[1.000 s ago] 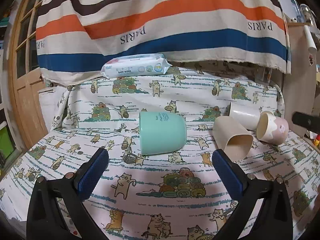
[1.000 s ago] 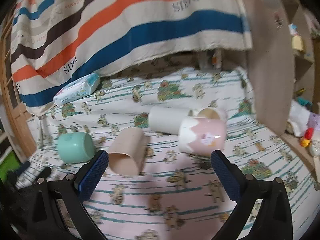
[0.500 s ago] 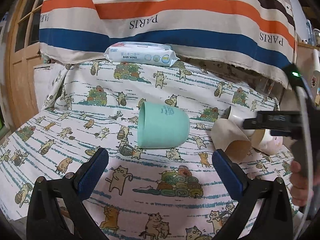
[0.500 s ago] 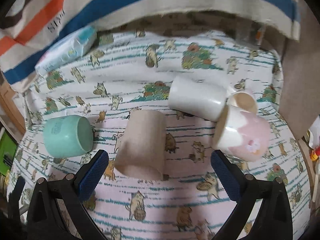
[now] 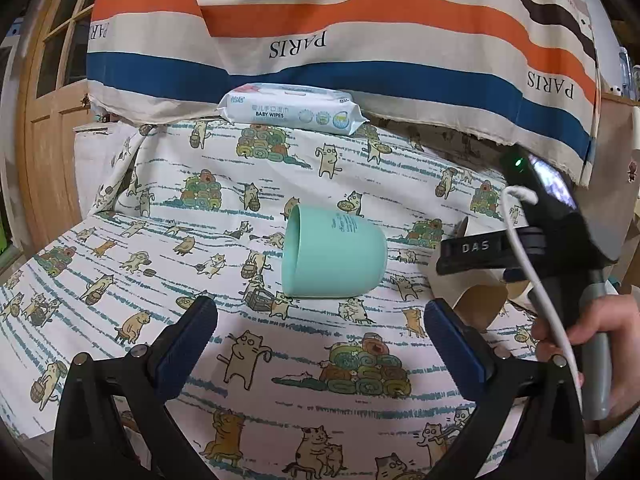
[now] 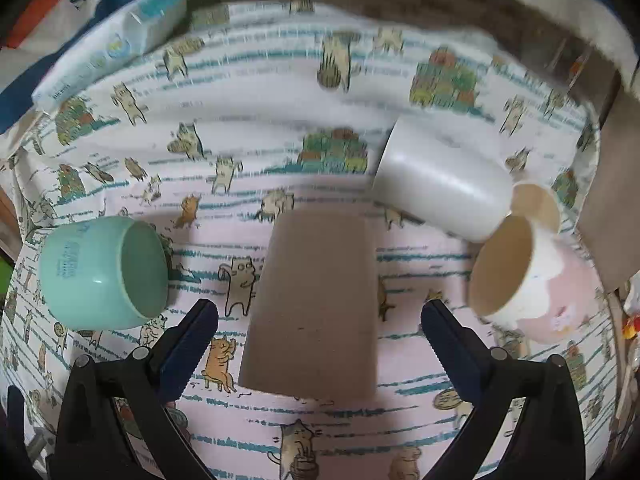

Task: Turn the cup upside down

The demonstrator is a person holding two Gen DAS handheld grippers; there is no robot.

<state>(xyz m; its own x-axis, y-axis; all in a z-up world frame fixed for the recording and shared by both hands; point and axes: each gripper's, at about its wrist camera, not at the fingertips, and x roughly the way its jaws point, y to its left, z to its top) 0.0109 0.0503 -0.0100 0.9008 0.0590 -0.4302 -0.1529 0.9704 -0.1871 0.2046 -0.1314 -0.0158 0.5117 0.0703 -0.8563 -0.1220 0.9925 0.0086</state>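
Several cups lie on their sides on the cat-print cloth. A mint green cup (image 5: 334, 253) lies ahead of my open, empty left gripper (image 5: 320, 330), mouth to the left; it also shows in the right wrist view (image 6: 102, 274). A tan cup (image 6: 316, 306) lies directly between the fingers of my open, empty right gripper (image 6: 320, 334), which hovers above it. A white cup (image 6: 442, 180) and a pink-and-white cup (image 6: 524, 276) lie to its right. The right gripper's body (image 5: 552, 240) partly hides the tan cup (image 5: 476, 300) in the left wrist view.
A pack of baby wipes (image 5: 292, 114) lies at the back under a striped hanging cloth (image 5: 360, 40). A wooden door (image 5: 44, 92) stands at the left. A brown panel (image 6: 612, 208) borders the right side of the surface.
The right gripper has moved forward and down over the tan cup, tilting to look down on it. The left gripper has come slightly closer to the mint cup.
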